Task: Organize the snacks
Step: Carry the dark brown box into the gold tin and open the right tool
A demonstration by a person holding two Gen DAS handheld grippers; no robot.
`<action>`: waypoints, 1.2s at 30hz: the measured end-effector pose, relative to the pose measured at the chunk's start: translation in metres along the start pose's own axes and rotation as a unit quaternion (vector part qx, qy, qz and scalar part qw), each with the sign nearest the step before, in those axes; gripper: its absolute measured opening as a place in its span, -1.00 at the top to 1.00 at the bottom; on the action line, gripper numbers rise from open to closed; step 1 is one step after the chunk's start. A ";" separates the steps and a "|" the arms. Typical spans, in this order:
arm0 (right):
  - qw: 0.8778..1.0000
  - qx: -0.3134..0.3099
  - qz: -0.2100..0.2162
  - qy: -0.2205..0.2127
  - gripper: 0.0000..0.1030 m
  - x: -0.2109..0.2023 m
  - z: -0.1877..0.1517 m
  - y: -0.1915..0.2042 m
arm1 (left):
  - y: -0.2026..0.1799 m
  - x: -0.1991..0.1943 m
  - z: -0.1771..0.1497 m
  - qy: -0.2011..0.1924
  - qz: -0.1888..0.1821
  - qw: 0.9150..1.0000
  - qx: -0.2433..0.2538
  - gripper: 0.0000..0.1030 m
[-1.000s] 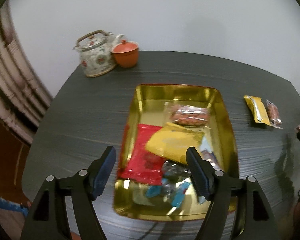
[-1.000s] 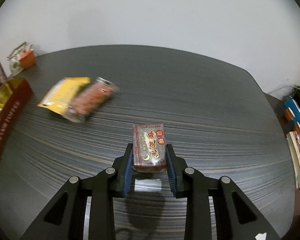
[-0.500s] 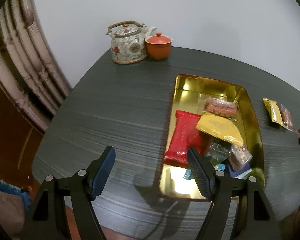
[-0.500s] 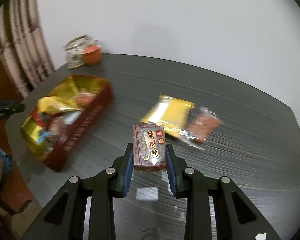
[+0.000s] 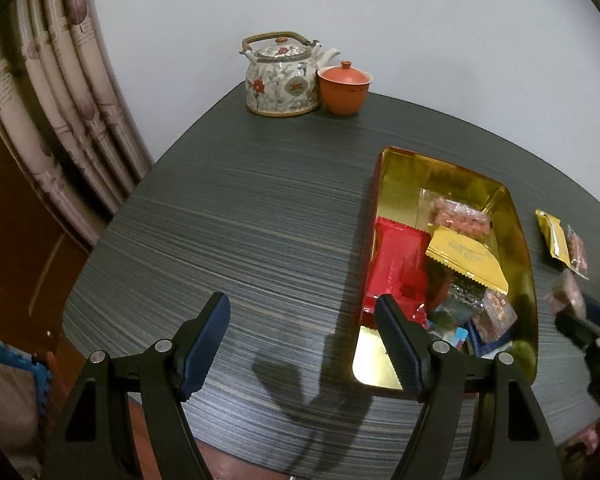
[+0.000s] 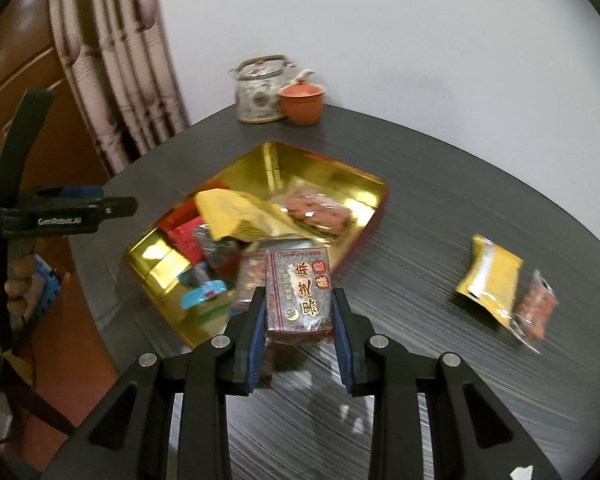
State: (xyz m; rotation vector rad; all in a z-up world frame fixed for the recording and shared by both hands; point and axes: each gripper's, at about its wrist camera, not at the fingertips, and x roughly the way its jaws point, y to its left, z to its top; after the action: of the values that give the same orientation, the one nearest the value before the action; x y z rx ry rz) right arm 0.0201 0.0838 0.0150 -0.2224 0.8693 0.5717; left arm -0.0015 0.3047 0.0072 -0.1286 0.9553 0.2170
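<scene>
My right gripper (image 6: 299,312) is shut on a dark red snack pack with gold lettering (image 6: 300,290) and holds it above the table beside the near corner of the gold tray (image 6: 356,178). The tray (image 5: 520,216) holds several snacks: a red pack (image 5: 400,260), a gold pack (image 5: 466,258) and a clear pack of pink sweets (image 5: 458,216). A yellow pack (image 6: 490,278) and a clear pack (image 6: 538,306) lie on the table to the right. My left gripper (image 5: 302,346) is open and empty, left of the tray's near end.
A flowered teapot (image 5: 282,76) and a lidded orange cup (image 5: 344,88) stand at the table's far corner. A curtain (image 5: 56,92) hangs to the left. The dark table's (image 5: 240,216) front edge lies just below both grippers.
My right gripper has swung left with the dark red pack, from the table's right side to the tray's near corner. My left gripper has moved left, off the tray.
</scene>
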 end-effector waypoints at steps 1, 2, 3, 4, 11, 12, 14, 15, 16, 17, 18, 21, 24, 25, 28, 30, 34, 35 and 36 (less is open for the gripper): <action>1.000 -0.004 0.005 0.002 0.46 0.003 0.002 0.006 | 0.001 0.001 0.000 0.001 0.000 1.000 -0.001 -0.47; 1.000 -0.007 0.008 0.002 0.46 0.005 0.002 0.009 | 0.001 0.002 0.000 0.003 0.000 1.000 -0.003 -0.47; 1.000 -0.011 0.011 0.004 0.46 0.007 0.002 0.013 | 0.002 0.003 0.000 0.007 0.000 1.000 -0.004 -0.47; 1.000 -0.016 0.014 0.006 0.46 0.010 0.003 0.018 | 0.003 0.004 0.000 0.008 0.002 1.000 -0.005 -0.47; 0.999 -0.028 0.030 0.021 0.46 0.028 0.002 0.036 | 0.001 0.007 -0.002 0.014 0.006 1.000 -0.002 -0.48; 0.999 -0.031 0.031 0.023 0.46 0.030 0.002 0.037 | 0.001 0.007 -0.002 0.014 0.007 1.000 -0.001 -0.48; 0.999 -0.034 0.032 0.028 0.46 0.035 0.001 0.041 | 0.000 0.007 -0.003 0.015 0.008 1.000 0.001 -0.48; 0.998 -0.035 0.033 0.029 0.46 0.037 0.001 0.042 | 0.000 0.007 -0.003 0.015 0.008 1.000 0.002 -0.48; 0.998 -0.037 0.034 0.031 0.46 0.038 0.000 0.043 | -0.001 0.007 -0.003 0.014 0.008 1.000 0.002 -0.48; 0.998 -0.038 0.033 0.032 0.46 0.039 -0.001 0.044 | 0.000 0.007 -0.003 0.015 0.008 1.000 0.001 -0.48; 0.998 -0.039 0.033 0.033 0.46 0.040 -0.002 0.044 | 0.000 0.007 -0.003 0.015 0.008 1.000 0.001 -0.48; 0.998 -0.038 0.031 0.040 0.46 0.047 -0.005 0.043 | -0.001 0.007 -0.003 0.015 0.008 1.000 0.001 -0.48; 0.998 -0.040 0.029 0.040 0.46 0.050 -0.004 0.043 | -0.001 0.007 -0.003 0.015 0.007 1.000 0.002 -0.49; 0.998 -0.043 0.027 0.040 0.46 0.051 -0.003 0.044 | -0.001 0.007 -0.004 0.015 0.008 1.000 0.002 -0.49; 0.998 -0.048 0.020 0.037 0.46 0.054 -0.001 0.045 | -0.001 0.008 -0.003 0.015 0.008 1.000 0.002 -0.49; 0.998 -0.054 0.013 0.034 0.46 0.057 0.001 0.046 | -0.001 0.008 -0.003 0.016 0.008 1.000 0.002 -0.49; 0.998 -0.051 0.006 0.032 0.45 0.061 0.006 0.047 | -0.001 0.008 -0.003 0.016 0.009 1.000 0.003 -0.49; 0.998 -0.050 0.007 0.033 0.44 0.062 0.006 0.046 | -0.001 0.008 -0.003 0.016 0.009 1.000 0.004 -0.49; 0.998 -0.050 0.008 0.033 0.43 0.062 0.006 0.046 | -0.001 0.008 -0.003 0.016 0.008 1.000 0.004 -0.49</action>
State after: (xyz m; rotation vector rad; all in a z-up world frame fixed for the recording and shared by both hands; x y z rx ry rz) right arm 0.0300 0.1483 -0.0273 -0.3269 0.9076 0.6258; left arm 0.0006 0.3043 -0.0016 -0.1178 0.9901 0.2274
